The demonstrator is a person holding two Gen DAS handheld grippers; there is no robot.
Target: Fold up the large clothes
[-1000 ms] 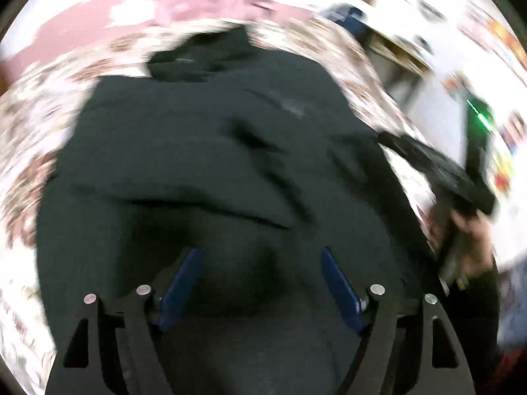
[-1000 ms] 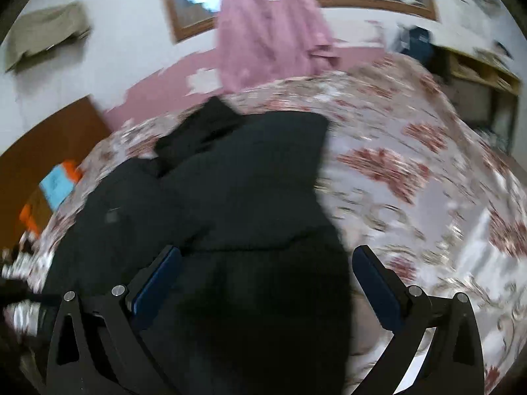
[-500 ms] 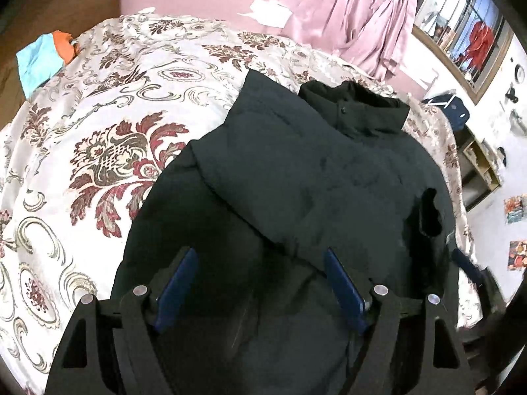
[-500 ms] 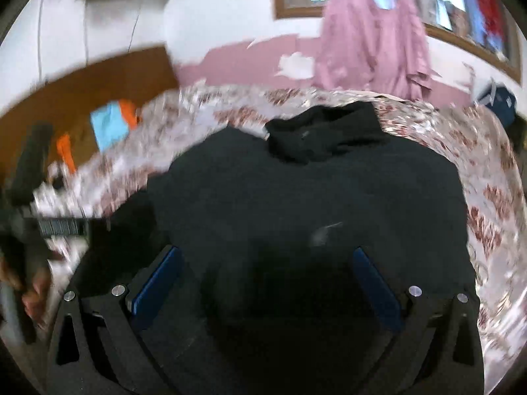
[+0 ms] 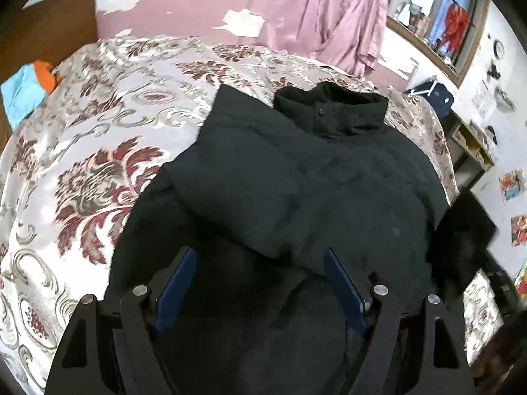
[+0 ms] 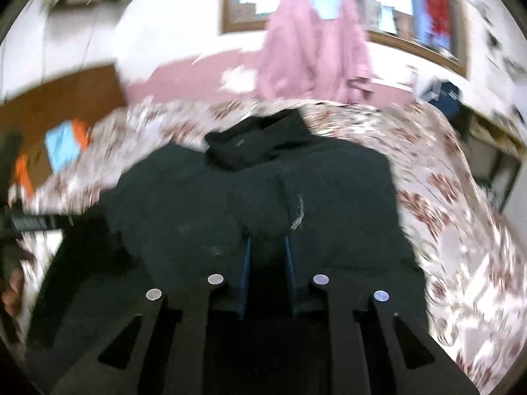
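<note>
Spread across the centre and lower half of both frames: a black padded jacket point(image 5: 313, 197) on a floral bedspread point(image 5: 98, 138), collar point(image 5: 332, 112) toward the top of the frame, one sleeve folded diagonally over the front. Seen at the bottom of the left wrist view, the left gripper point(image 5: 260, 283) with blue-padded fingers point(image 5: 174, 283) spread wide above the jacket's lower part, nothing between them. In the right wrist view (blurred throughout), the right gripper point(image 6: 266, 263) with jaws drawn narrow, pinching a fold of the jacket point(image 6: 263, 197) at lower centre; a pale thread point(image 6: 298, 214) on the cloth just above. Behind the bed, upper centre: pink curtains point(image 5: 329, 23) below a wood-framed window point(image 6: 250, 0). At far left, blue and orange cloth point(image 5: 26, 89) against brown wood.
</note>
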